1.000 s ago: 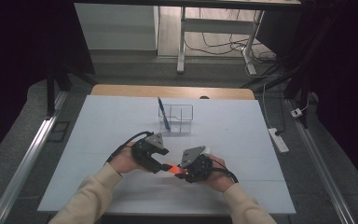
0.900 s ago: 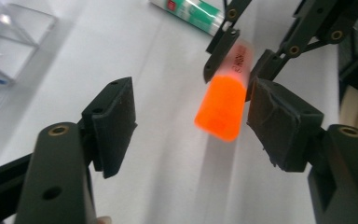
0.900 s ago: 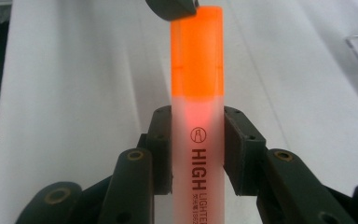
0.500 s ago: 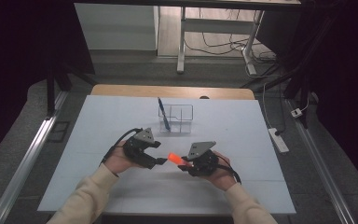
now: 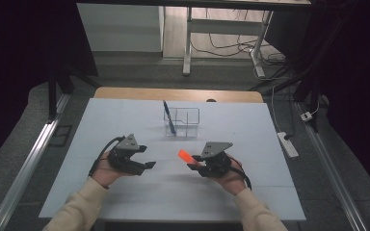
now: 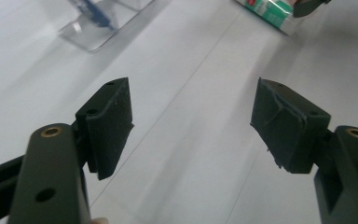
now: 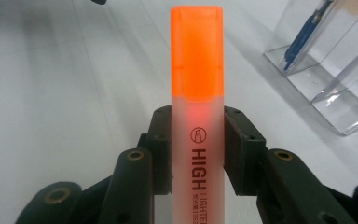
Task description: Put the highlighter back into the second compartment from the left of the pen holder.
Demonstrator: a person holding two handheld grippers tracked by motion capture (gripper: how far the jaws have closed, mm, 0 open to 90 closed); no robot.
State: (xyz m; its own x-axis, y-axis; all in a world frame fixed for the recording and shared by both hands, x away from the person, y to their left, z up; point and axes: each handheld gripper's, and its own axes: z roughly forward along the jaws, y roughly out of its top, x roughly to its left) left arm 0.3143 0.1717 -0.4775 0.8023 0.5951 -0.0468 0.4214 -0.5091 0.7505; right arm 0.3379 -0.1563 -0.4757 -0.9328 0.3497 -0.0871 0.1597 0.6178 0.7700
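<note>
My right gripper [image 5: 195, 161] is shut on an orange highlighter [image 5: 185, 155], whose orange cap points up and left above the white table [image 5: 125, 120]. In the right gripper view the pads [image 7: 240, 149] clamp the translucent barrel of the highlighter [image 7: 197, 93], cap end away from me. My left gripper [image 5: 149, 165] hovers to the left, apart from the highlighter. Its jaws have just been opening, and in the left gripper view the gripper [image 6: 191, 121] stands wide with only bare table between the pads.
A clear plastic holder [image 5: 183, 120] with a blue pen [image 5: 168, 118] leaning in it stands at the table's middle back. The holder [image 7: 335, 70] lies ahead and right of the highlighter. A power strip [image 5: 287, 144] lies past the right edge.
The left gripper has drawn away to the left from the highlighter and now stands apart from it. The right gripper has shifted slightly right, still holding the highlighter.
</note>
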